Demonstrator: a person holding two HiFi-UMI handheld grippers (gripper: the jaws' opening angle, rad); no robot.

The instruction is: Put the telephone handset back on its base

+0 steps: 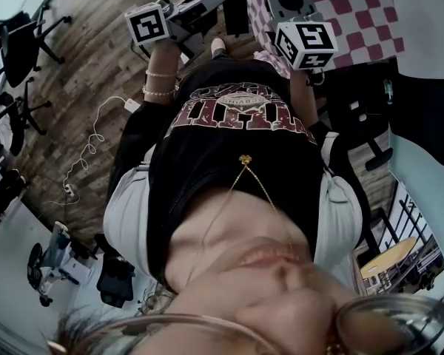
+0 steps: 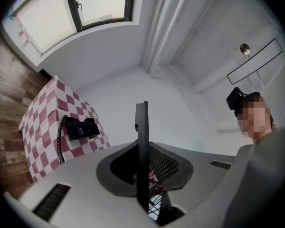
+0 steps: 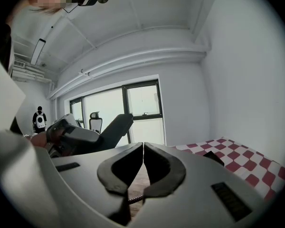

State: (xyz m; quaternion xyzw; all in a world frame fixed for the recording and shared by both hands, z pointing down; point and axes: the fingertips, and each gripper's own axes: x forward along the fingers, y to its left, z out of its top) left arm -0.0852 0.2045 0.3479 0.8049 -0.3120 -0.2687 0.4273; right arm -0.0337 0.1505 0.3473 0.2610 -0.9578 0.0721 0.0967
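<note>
Telephone [image 2: 80,127]: black, with a coiled cord, on the checked tabletop [image 2: 42,122], well apart from both grippers. Whether the handset is seated cannot be told.
Left gripper [image 2: 142,144]: jaws clamped on a thin black plate [image 2: 141,122].
Right gripper [image 3: 142,145]: jaws together, empty.
Replacement judged not yet done.

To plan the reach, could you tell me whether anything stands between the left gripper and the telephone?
Nothing visible does; only open air lies before the telephone on the checkered table. The left gripper itself holds a thin black plate between its jaws.

Bright daylight from blown-out windows [image 2: 61,13]; heavy fisheye distortion, dark vignetted corners.
</note>
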